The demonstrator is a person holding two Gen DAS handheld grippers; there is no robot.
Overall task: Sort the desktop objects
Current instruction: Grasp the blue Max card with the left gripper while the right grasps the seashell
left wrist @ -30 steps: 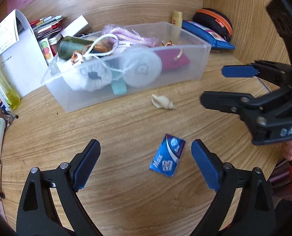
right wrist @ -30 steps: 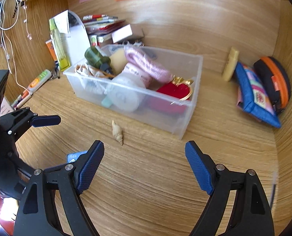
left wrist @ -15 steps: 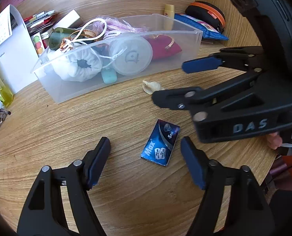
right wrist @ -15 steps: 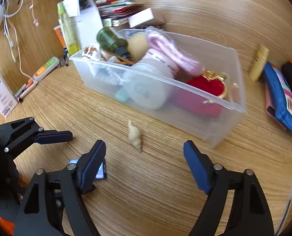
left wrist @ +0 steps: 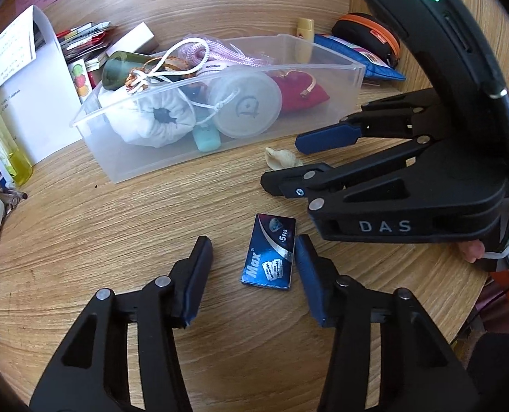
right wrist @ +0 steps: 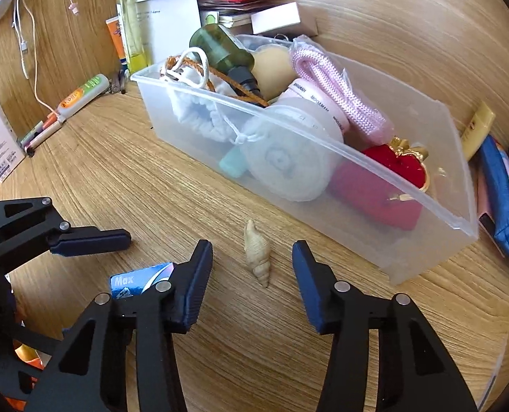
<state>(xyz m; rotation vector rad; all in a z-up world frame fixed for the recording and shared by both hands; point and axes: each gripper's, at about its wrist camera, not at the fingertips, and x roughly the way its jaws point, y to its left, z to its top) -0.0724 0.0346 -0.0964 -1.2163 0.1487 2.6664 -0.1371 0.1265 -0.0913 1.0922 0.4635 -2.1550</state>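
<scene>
Grippers both gape, empty: left gripper (left wrist: 252, 267) straddles the blue packet (left wrist: 270, 251) lying flat; right gripper (right wrist: 252, 267) brackets the shell (right wrist: 257, 252) near the bin (right wrist: 323, 144). Thin packet may slip; tools could collide.

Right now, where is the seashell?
The seashell lies on the wooden desk just in front of the clear plastic bin, between the open right gripper fingers, untouched.
</scene>
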